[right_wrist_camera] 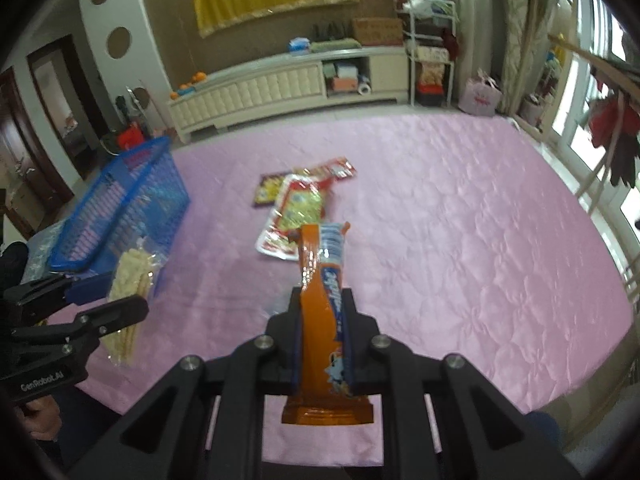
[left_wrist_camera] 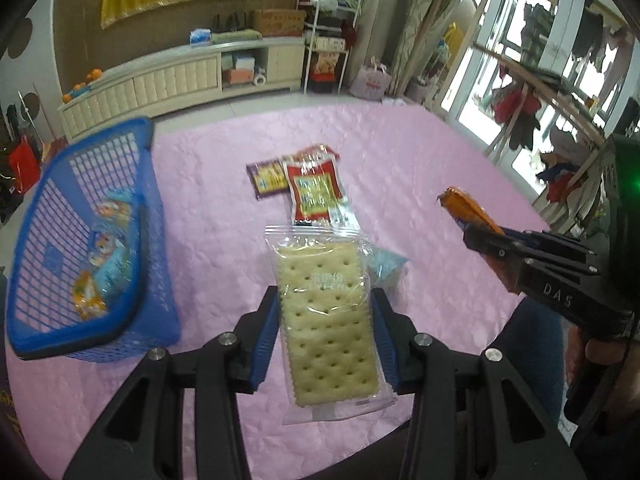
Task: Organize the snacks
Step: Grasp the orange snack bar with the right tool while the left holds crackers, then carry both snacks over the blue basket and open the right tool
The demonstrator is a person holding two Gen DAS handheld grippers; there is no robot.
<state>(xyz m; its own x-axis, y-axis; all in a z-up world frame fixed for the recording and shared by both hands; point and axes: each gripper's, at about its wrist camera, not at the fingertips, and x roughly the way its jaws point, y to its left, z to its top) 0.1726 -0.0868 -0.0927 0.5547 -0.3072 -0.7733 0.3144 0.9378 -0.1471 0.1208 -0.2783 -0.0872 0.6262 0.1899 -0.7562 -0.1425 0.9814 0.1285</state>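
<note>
Left gripper (left_wrist_camera: 325, 340) gripped cracker pack (left_wrist_camera: 326, 320) | right gripper (right_wrist_camera: 323, 344) clamped orange snack (right_wrist_camera: 324, 320) | blue basket (left_wrist_camera: 24, 280) partly filled | red packets (left_wrist_camera: 314, 190) remained on table

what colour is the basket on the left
Blue basket, a lattice of open slots; it shows best in the left wrist view.

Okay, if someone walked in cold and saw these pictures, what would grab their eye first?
Probably the two held snacks: the left gripper clamps a clear cracker packet in the foreground, and the right gripper is shut on an orange snack stick. Next, the blue basket at the left of the pink tablecloth, with a few snacks already in it.
</note>
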